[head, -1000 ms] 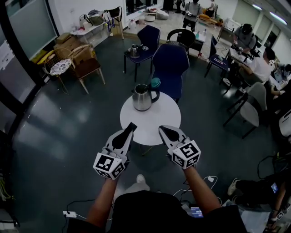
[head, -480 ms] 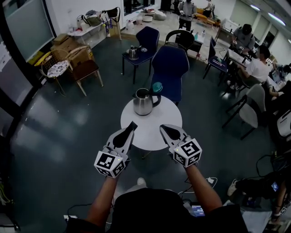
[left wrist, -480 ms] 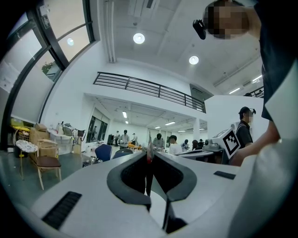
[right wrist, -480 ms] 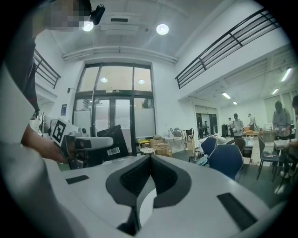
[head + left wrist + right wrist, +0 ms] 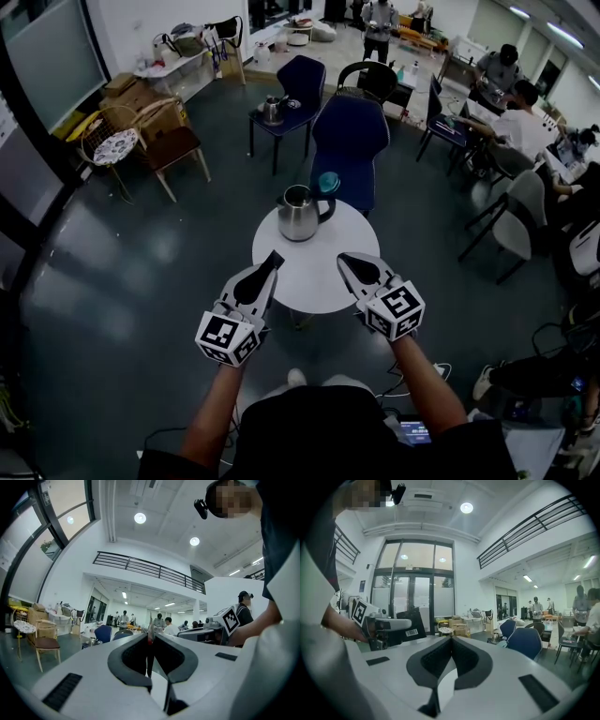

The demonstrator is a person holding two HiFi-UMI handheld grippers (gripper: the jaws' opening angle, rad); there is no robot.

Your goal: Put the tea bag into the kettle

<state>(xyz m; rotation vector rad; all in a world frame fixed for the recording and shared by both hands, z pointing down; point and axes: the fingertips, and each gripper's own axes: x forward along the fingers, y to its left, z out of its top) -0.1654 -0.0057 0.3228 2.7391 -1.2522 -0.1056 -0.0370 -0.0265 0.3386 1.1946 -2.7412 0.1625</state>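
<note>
Early stage: left tool (image 5: 273,255) pinches a thin red-tipped slip, likely the tea bag (image 5: 150,633), short of the kettle (image 5: 296,214) on the bench (image 5: 314,267); right tool (image 5: 341,258) closed, empty; drop-in not yet done.

A large open office or shared work hall is shown. People (image 5: 514,114) are seen seated at desks along the right side, and others are seen standing further back. Blue chairs (image 5: 350,141) and a small round white counter (image 5: 309,270) are set on a dark, glossy floor (image 5: 141,262). Cardboard boxes (image 5: 129,91) are stacked by the wall. A railed upper gallery (image 5: 145,569), recessed ceiling lights (image 5: 139,518) and tall glass doors (image 5: 415,597) are seen in the gripper views.
</note>
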